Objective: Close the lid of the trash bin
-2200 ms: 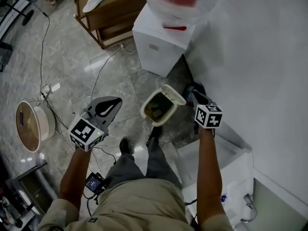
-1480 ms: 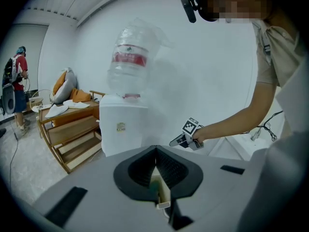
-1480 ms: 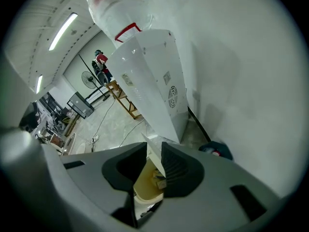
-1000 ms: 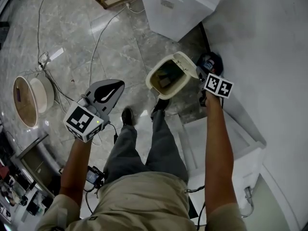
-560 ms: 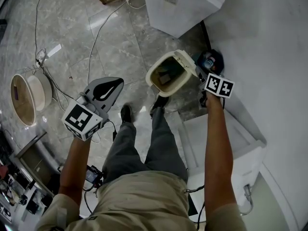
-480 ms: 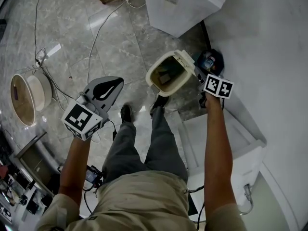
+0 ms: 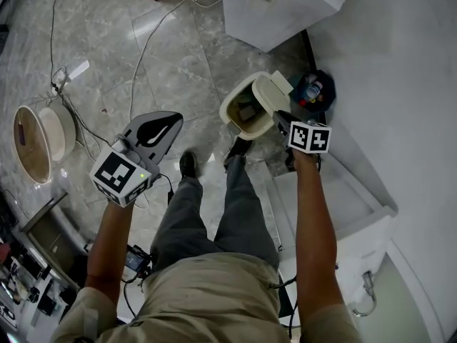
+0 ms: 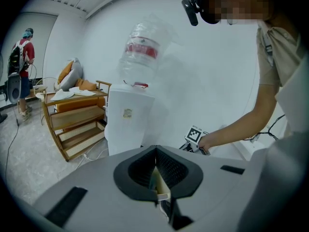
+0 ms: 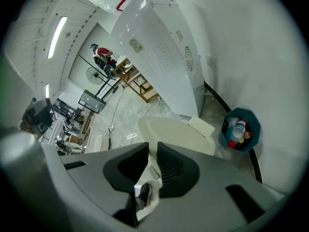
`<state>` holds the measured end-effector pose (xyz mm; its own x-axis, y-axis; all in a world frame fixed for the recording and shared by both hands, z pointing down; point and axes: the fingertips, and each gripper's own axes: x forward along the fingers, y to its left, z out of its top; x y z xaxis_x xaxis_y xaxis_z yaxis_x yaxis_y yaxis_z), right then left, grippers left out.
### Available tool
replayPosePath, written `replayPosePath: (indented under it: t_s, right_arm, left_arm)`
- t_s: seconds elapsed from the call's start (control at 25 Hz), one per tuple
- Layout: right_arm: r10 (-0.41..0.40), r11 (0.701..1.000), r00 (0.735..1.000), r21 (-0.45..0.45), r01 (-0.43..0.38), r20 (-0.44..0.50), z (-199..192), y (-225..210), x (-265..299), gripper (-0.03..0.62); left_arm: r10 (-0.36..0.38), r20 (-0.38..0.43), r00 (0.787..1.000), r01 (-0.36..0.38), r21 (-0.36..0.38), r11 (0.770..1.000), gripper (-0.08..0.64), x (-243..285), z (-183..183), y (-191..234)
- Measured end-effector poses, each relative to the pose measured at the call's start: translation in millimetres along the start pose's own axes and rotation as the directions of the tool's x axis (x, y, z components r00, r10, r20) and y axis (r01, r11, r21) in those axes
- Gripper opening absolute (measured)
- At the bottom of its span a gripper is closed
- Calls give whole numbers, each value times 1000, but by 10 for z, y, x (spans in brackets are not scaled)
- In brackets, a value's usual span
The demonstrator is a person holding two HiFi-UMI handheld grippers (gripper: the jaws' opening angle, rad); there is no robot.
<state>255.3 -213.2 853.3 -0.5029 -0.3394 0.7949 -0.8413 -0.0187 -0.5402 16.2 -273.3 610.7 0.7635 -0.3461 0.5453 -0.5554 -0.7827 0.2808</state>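
Marble floor (image 7: 178, 70); white dispenser (image 7: 278, 6) beyond cream trash bin (image 7: 232, 113), lid (image 7: 270, 95) tilted. Left gripper (image 7: 168, 122) pinched together, empty; right gripper (image 7: 280, 122) slightly parted.

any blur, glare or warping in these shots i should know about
Head view: sharp, bright glare patches on the polished floor. Left gripper view: fisheye bending, dark corners, the water bottle looks hazy. Right gripper view: strongest warp, the water dispenser looks bowed; trash bin in focus.
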Motion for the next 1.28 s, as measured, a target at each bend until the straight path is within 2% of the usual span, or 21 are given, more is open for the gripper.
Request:
replayPosePath:
  t_s: [0.24, 0.52, 0.96, 1.28]
  right_arm:
    - [3, 998, 993, -57, -10, -118, -393, 132, 252, 60]
    - [-3, 998, 975, -61, -11, -222, -817, 160, 632, 58]
    - [-64, 995, 953, -89, 39, -297, -1271, 47, 1185, 41]
    - [-113, 987, 927, -146, 64, -357, -1484, -103, 1550, 38]
  left_arm:
    - [12, -6, 1000, -12, -12, 1000, 15, -96, -136, 60]
    - [19, -23, 1000, -20, -31, 999, 15, -184, -306, 132]
    - [23, -50, 998, -25, -40, 999, 15, -261, -690, 264]
    - [57, -82, 995, -63, -77, 995, 15, -251, -905, 403]
